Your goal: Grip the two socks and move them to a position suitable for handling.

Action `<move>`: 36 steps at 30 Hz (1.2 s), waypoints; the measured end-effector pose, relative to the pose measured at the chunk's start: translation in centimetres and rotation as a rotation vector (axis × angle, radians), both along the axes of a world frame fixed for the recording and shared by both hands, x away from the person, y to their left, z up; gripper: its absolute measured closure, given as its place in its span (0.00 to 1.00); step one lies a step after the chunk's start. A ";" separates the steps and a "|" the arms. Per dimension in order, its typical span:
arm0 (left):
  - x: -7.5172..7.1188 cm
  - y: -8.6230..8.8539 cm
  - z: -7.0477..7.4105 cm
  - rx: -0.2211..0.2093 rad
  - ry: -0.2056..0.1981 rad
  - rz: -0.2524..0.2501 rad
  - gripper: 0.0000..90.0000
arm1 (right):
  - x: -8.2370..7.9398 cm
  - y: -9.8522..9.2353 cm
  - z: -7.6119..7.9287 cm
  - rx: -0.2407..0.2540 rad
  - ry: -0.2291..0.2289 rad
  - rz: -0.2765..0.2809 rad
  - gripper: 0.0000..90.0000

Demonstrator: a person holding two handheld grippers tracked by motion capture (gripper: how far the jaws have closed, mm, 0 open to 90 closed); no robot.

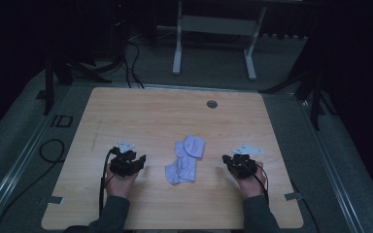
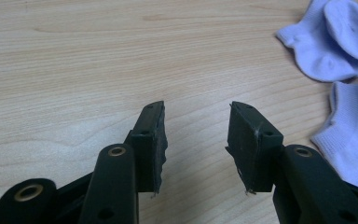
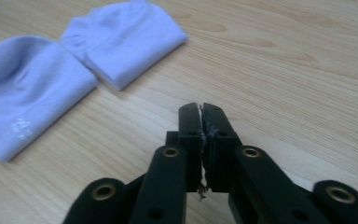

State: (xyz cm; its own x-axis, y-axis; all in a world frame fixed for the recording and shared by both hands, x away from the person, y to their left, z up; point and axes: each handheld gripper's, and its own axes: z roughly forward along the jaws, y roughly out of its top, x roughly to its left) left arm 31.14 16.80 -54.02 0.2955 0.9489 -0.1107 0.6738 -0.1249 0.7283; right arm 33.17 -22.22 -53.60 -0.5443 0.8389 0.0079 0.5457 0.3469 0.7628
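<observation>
Two pale lilac socks (image 1: 186, 159) lie crumpled together in the middle of the wooden table (image 1: 141, 111). My left gripper (image 1: 137, 160) rests on the table to their left, a hand behind it; its jaws stand open with nothing between them (image 2: 196, 126), and the socks (image 2: 340, 51) lie off to its right. On the other side of the socks my right gripper (image 1: 227, 160) also rests on the table. Its jaws are shut with the pads pressed together on nothing (image 3: 201, 114); the socks (image 3: 70, 70) lie ahead and to its left.
A round grey cable port (image 1: 211, 104) sits near the table's far edge. Cables (image 1: 53, 150) trail on the floor at the left. A white desk frame (image 1: 213, 34) stands beyond the table. Tape marks (image 1: 294, 196) sit near the front corners.
</observation>
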 end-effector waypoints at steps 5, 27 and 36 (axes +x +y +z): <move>0.1 0.0 -0.1 -0.007 0.014 -0.021 0.63 | -0.2 0.6 0.1 -0.009 -0.006 0.021 1.00; -0.3 -0.5 0.6 -0.047 -0.018 -0.047 0.65 | -1.3 5.4 0.3 -0.031 -0.008 0.152 1.00; -0.5 -1.1 0.8 -0.050 -0.019 -0.078 0.65 | -2.0 8.0 -0.2 -0.039 0.012 0.231 1.00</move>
